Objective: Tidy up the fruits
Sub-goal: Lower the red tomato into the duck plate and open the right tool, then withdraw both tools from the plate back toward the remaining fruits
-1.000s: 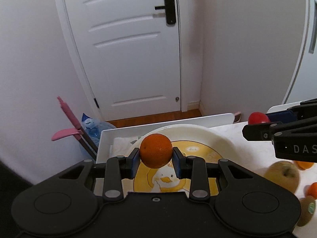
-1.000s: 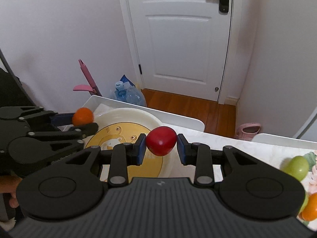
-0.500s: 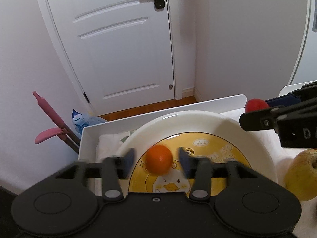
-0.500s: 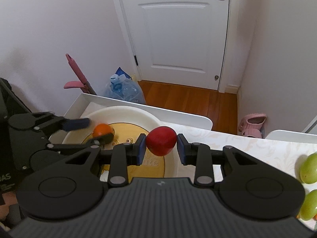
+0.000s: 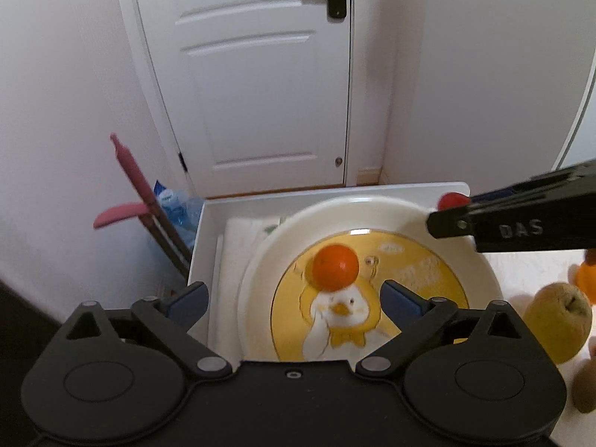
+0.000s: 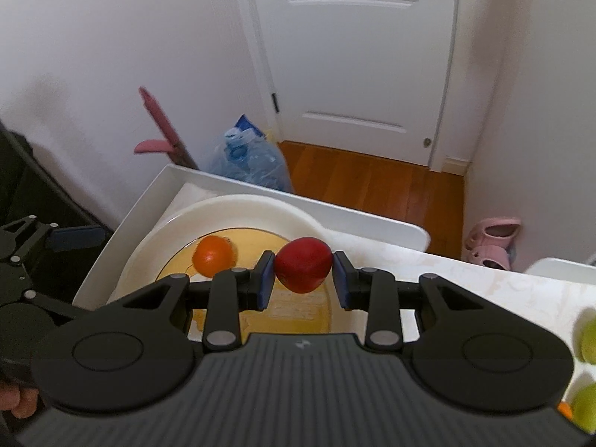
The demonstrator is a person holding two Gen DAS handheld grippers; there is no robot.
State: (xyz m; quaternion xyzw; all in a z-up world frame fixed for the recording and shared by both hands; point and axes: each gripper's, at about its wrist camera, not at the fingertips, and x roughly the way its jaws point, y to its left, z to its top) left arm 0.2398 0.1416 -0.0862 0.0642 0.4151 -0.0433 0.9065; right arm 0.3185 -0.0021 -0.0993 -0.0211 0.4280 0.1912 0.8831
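A white panelled door [image 5: 260, 74] with a dark handle closes a small corner of the room, with pale walls on both sides and a strip of wooden floor [image 6: 372, 182] in front of it. Against the left wall lean a pink long-handled tool [image 5: 130, 175] and a bag of plastic bottles [image 6: 249, 160], and a pair of pink slippers [image 6: 491, 238] lies on the floor near the right wall. The bench [image 6: 484, 290] has a light marbled top, and at its far left corner stands a white tray [image 5: 208, 231] which carries a cream plate [image 5: 372, 208] with a yellow duck picture in the middle. An orange [image 5: 335, 268] lies on the yellow centre of the plate, free of any pad. The left hand-held gripper [image 5: 294, 300] hovers over the near part of the plate; its jaws are opening and stand wide, one on each side of the orange but not touching it. The right hand-held gripper [image 6: 303, 279] is clenched on a red fruit [image 6: 303, 264], pressed between its two blue pads above the right part of the plate. On the bench right of the plate lies a yellow-green pear-like fruit [image 5: 555, 320], and some green fruits [image 6: 588, 339] show at the right edge of the right wrist view. A part of a person's hand [image 6: 18, 402] shows at the lower left of that view.
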